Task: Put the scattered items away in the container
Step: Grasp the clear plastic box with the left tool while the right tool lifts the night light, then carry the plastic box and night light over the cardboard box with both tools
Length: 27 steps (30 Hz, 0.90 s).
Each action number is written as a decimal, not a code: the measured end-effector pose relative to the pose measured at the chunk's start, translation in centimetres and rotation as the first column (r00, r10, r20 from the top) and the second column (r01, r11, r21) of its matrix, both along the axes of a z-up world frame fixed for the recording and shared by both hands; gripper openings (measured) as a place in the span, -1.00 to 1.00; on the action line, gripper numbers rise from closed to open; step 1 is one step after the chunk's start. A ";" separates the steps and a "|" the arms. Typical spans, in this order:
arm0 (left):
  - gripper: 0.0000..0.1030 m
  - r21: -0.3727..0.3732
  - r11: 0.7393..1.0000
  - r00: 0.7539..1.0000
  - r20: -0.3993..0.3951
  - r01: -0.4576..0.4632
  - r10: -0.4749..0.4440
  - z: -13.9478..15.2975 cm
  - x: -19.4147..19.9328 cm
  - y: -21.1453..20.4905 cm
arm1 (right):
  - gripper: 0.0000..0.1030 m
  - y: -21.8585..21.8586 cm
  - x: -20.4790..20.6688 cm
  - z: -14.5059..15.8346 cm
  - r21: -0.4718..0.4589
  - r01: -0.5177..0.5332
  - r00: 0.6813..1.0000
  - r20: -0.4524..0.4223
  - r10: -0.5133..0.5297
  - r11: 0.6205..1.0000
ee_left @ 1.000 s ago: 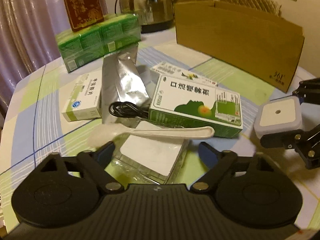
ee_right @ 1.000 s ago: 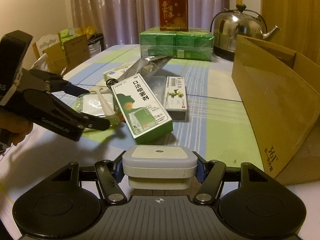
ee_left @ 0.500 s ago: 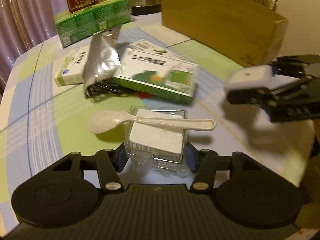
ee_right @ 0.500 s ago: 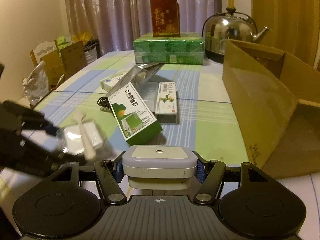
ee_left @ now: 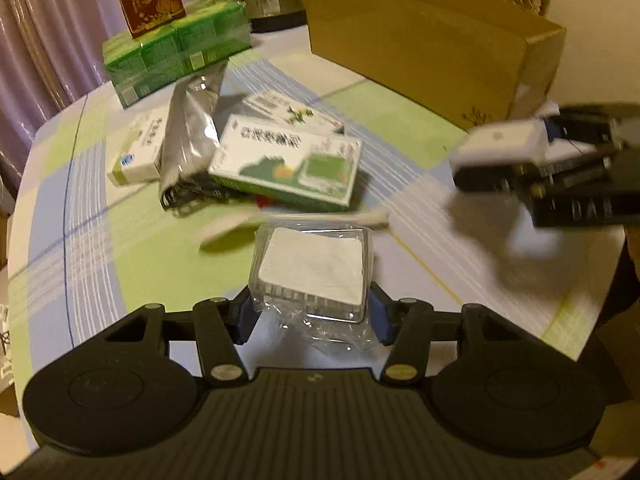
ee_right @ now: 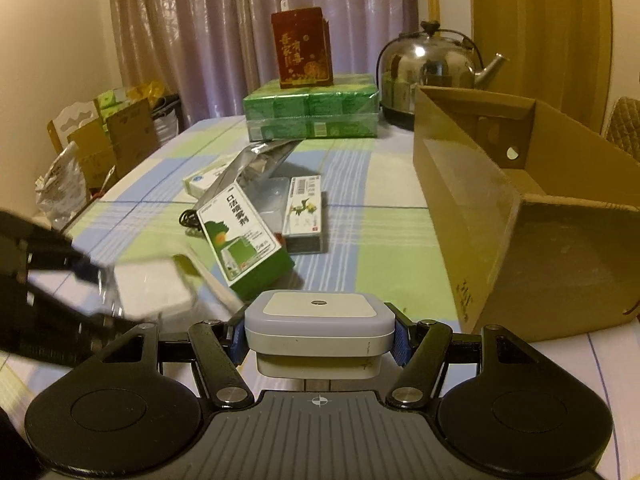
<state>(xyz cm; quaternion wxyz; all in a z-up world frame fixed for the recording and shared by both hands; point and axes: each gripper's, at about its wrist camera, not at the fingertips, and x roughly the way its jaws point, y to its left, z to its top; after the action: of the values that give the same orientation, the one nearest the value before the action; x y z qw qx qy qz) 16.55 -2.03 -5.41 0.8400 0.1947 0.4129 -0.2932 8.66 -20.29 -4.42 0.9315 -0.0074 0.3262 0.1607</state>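
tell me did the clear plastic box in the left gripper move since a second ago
Yes. The clear plastic box, which lay against the green spray box, is now clamped in the left gripper, lifted and pulled back from it.

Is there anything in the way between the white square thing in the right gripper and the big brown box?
Nothing visible. The white square device in the right gripper has only bare tablecloth between it and the cardboard box, whose top is open.

Mauve curtains (ee_right: pixel 224 36) hang behind the checked-cloth table (ee_right: pixel 384 236); cream wall (ee_right: pixel 52 40) at left, wooden door (ee_right: pixel 540 28) and quilted chair (ee_right: pixel 624 120) at right.
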 end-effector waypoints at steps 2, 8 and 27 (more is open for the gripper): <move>-0.03 -0.012 1.000 1.000 0.003 -0.007 0.007 -0.2 -0.5 0.1 | 0.21 0.0 -0.1 -0.1 0.003 -0.002 1.000 -0.002 0.002 1.000; 0.06 -0.005 1.000 1.000 0.026 -0.011 0.011 -1.5 -1.0 -0.2 | 0.21 -0.2 -0.3 -0.3 0.005 -0.003 1.000 -0.011 0.003 1.000; 0.02 -0.060 0.996 0.996 0.052 -0.069 0.072 -0.2 -2.3 -0.2 | 0.21 -0.3 -1.0 0.4 0.011 -0.013 1.000 0.003 0.013 1.000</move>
<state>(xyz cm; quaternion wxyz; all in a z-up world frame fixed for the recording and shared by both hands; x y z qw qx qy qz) 14.22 -2.19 -5.64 0.8659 0.1633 0.3880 -0.2700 7.66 -20.54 -4.00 0.9310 -0.0048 0.3238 0.1686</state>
